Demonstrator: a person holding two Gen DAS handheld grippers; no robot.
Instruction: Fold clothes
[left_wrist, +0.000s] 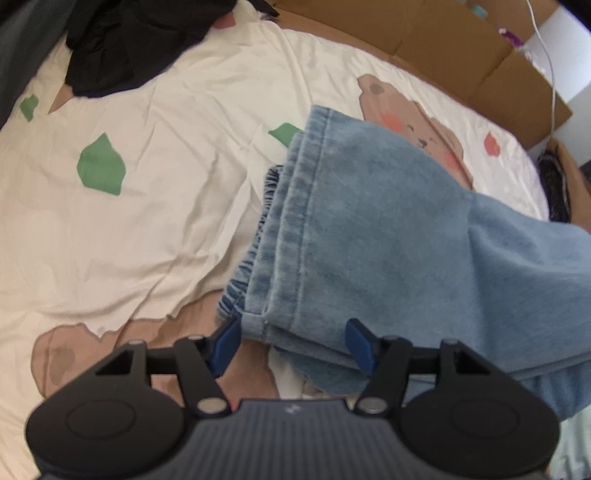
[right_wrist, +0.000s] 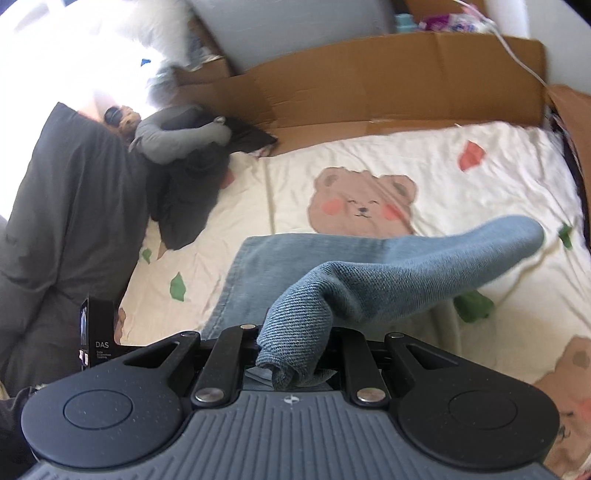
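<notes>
Light blue jeans (left_wrist: 369, 229) lie folded on a cream bedsheet (left_wrist: 147, 221) printed with bears and green leaves. My left gripper (left_wrist: 292, 343) points down at their near hem corner. Its blue fingers (left_wrist: 225, 343) stand wide apart, one on each side of the folded corner, and the denim between them is flat and unpinched. In the right wrist view my right gripper (right_wrist: 295, 354) is shut on a bunched fold of the jeans (right_wrist: 388, 273). That fold hides the fingertips and rises in a ridge toward the right, above the sheet (right_wrist: 480, 177).
A black garment (left_wrist: 122, 48) lies at the bed's far left. Grey clothes (right_wrist: 74, 203) and a grey bundle (right_wrist: 177, 136) are piled along the left. Cardboard (right_wrist: 369, 81) lines the far edge, and a white cable (left_wrist: 550, 74) hangs over it. A black box (right_wrist: 98, 332) sits near left.
</notes>
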